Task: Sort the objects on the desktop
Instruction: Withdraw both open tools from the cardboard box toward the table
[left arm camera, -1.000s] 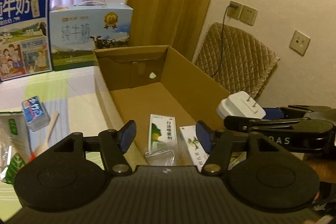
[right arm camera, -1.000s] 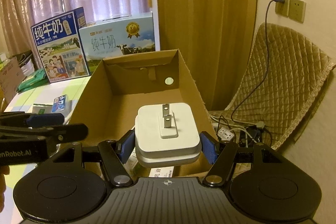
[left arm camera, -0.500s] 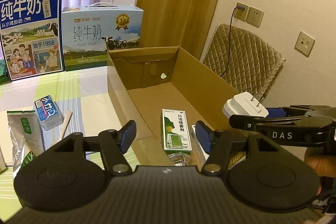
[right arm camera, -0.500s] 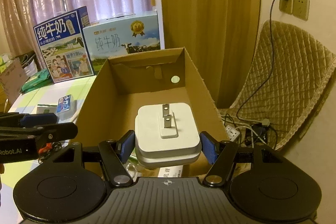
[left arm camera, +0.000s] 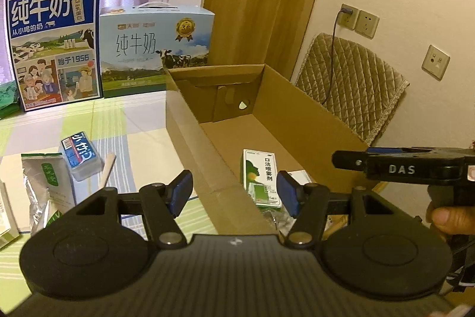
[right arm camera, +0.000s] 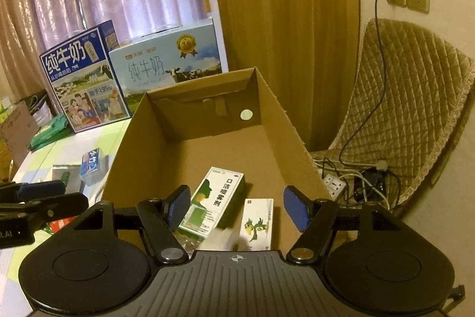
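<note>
An open cardboard box [left arm camera: 190,124] [right arm camera: 285,121] stands on the table's right side. Inside lie a green-and-white medicine carton [left arm camera: 261,177] [right arm camera: 213,201] and a small white carton with a bird picture [right arm camera: 258,223]. A blurred pale shape [right arm camera: 222,238] shows between them at the box's near end. My right gripper [right arm camera: 237,207] hovers open above that end with nothing between its fingers; the left wrist view shows it side-on [left arm camera: 341,158]. My left gripper [left arm camera: 234,192] is open and empty over the box's left wall.
On the striped tablecloth left of the box lie a blue tin [left arm camera: 80,153], a silver-green pouch [left arm camera: 47,183] and a wooden stick [left arm camera: 107,168]. Two milk cases [left arm camera: 56,46] [left arm camera: 154,49] stand behind. A quilted chair [right arm camera: 409,109] and a power strip [right arm camera: 335,183] are to the right.
The right gripper has opened and the white plug adapter it held is gone from its fingers. The left gripper has drawn back and left a little.
</note>
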### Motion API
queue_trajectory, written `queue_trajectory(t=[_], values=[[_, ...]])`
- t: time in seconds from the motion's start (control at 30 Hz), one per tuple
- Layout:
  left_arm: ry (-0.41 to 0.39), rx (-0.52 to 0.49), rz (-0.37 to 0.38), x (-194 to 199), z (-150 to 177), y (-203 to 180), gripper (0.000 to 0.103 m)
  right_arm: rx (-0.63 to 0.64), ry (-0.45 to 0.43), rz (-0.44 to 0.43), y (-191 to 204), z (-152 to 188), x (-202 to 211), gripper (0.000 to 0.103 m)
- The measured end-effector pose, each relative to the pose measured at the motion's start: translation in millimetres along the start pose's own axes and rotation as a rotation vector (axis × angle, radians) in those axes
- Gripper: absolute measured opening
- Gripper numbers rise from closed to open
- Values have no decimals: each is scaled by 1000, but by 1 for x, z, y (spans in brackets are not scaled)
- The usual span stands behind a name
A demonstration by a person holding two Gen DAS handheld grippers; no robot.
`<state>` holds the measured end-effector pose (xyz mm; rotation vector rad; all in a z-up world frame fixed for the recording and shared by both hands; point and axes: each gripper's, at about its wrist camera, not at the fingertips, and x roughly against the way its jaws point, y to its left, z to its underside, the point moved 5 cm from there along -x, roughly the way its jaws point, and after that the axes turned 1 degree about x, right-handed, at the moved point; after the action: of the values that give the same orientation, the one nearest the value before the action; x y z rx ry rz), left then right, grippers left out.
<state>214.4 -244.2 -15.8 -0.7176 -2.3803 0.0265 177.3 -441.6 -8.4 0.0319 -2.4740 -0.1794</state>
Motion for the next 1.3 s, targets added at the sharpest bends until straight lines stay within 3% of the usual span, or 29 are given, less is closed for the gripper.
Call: queue_trajectory(t=[0.57,0.63,0.87,0.97,1.3], values=[[-7,13,-20,25,7,24,60,21,9,11,12,8,24,81],[-12,18,-18,29,7,28,66,26,9,12,15,8,26,83],[-10,8,-67,45,17,52,71,37,-4,6,29,5,33,97],[-17,21,-80,53,20,66,78,47,-6,-1,38,3,33,100],[-28,25,-114,82,28,104,92,69,5,-37,67,3,33,101]])
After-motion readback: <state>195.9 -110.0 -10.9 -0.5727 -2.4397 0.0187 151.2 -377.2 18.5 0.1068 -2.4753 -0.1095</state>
